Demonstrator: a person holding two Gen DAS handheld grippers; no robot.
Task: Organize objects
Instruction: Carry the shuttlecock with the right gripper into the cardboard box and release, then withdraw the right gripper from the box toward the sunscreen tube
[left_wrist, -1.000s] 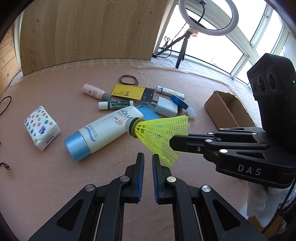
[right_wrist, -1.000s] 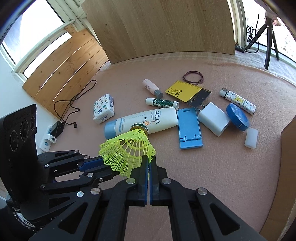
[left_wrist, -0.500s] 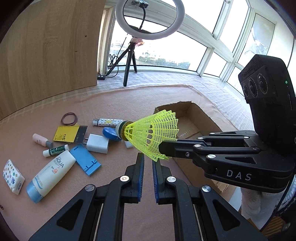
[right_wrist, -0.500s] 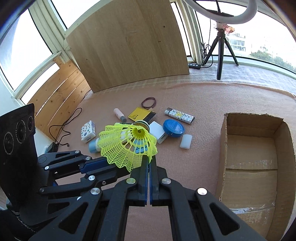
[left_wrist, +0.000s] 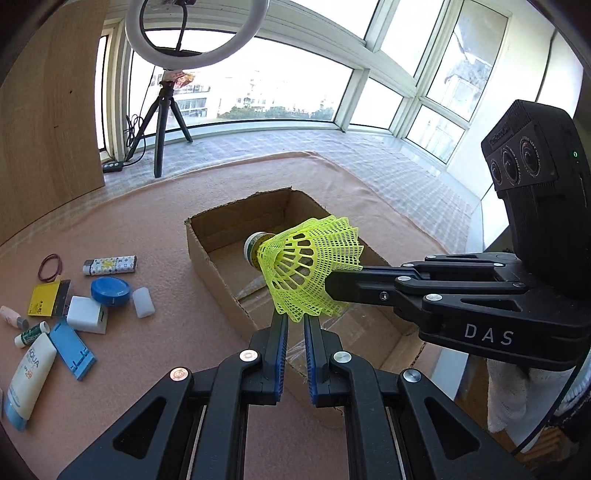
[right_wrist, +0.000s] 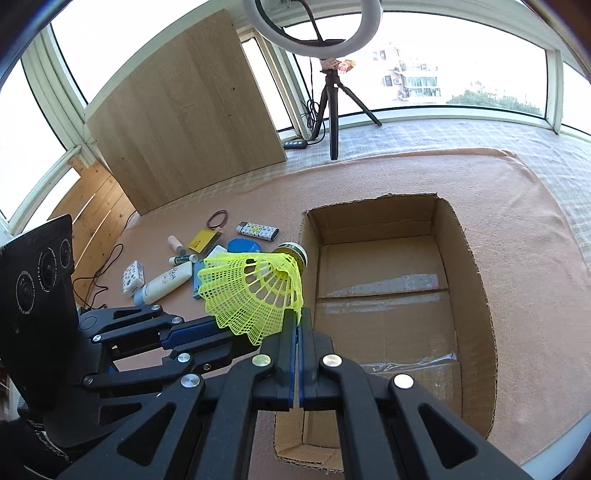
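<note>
The right hand-held gripper (right_wrist: 297, 321), jaws pressed together, is pinching the skirt of a yellow shuttlecock (right_wrist: 258, 291) above the open box (right_wrist: 476, 280) at frame centre. The left hand-held gripper (left_wrist: 295, 325), slightly spread, is holding nothing, while toiletries (left_wrist: 29, 373) are lying at lower left.

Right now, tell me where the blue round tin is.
In the left wrist view the blue round tin lies on the mat at left, outside the cardboard box, between the patterned lighter and the white charger.
</note>
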